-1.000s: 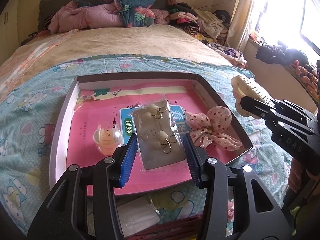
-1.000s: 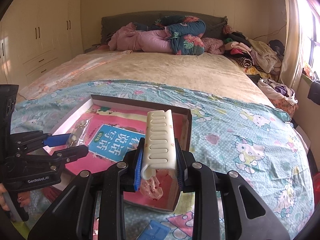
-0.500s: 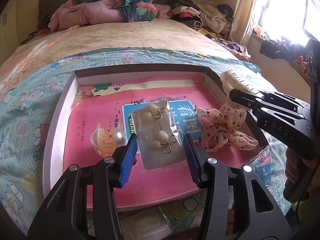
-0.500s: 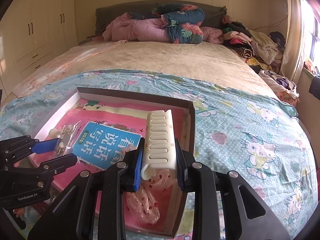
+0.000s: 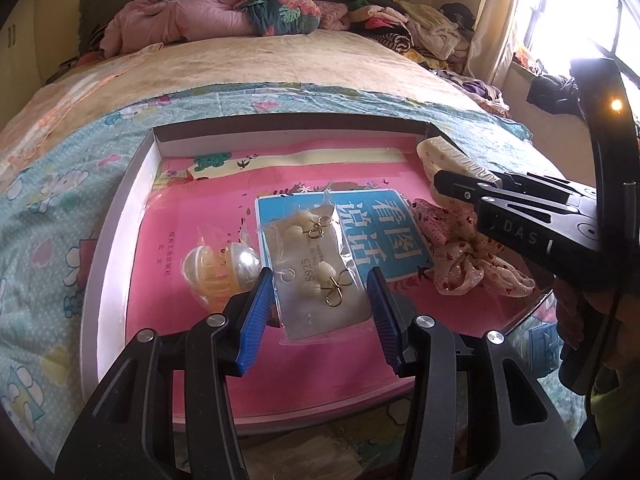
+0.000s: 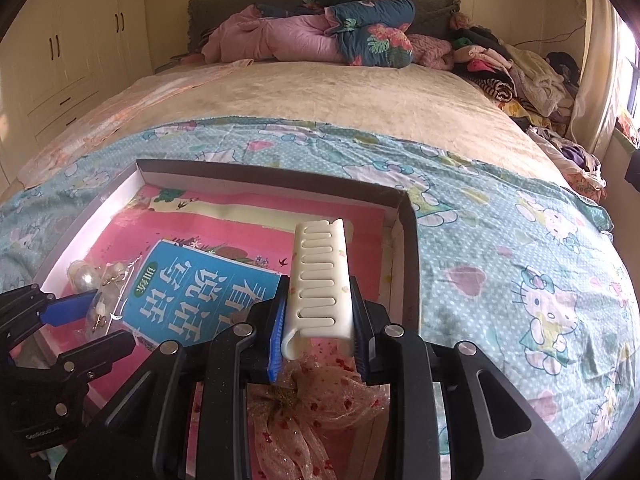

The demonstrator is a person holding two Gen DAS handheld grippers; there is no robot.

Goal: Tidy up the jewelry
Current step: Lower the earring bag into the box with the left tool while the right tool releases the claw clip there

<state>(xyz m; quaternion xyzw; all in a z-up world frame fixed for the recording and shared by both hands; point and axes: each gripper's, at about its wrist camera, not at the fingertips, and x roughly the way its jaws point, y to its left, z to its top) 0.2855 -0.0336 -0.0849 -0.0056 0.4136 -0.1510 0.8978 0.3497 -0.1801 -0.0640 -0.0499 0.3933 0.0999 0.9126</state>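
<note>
I held a gripper in each hand over a shallow cardboard box [image 5: 120, 240] lying on a bed [image 6: 360, 92] with a cartoon-print sheet. My right gripper [image 6: 318, 316] was clenched on a cream hair clip [image 6: 322, 276], its blue pads pressing both long sides, and it hung above the box's 3 o'clock side, just over a pink spotted fabric bow [image 6: 316, 412] that already lay inside. My left gripper [image 5: 320, 312] stood released, its jaws parted on either side of a clear packet of pearl earrings [image 5: 318, 276] resting on the pink book cover [image 5: 192, 216] that lined the box; I could not see the pads touching the packet. At about 9 o'clock from the packet sat a translucent yellowish hair claw [image 5: 218, 268], close beside the left pad. As I judged it, the sorting was well along: the bow, the claw and the earrings were gathered in the box, while the cream clip had yet to be set down there, and the earrings perhaps still wanted tidying.
</note>
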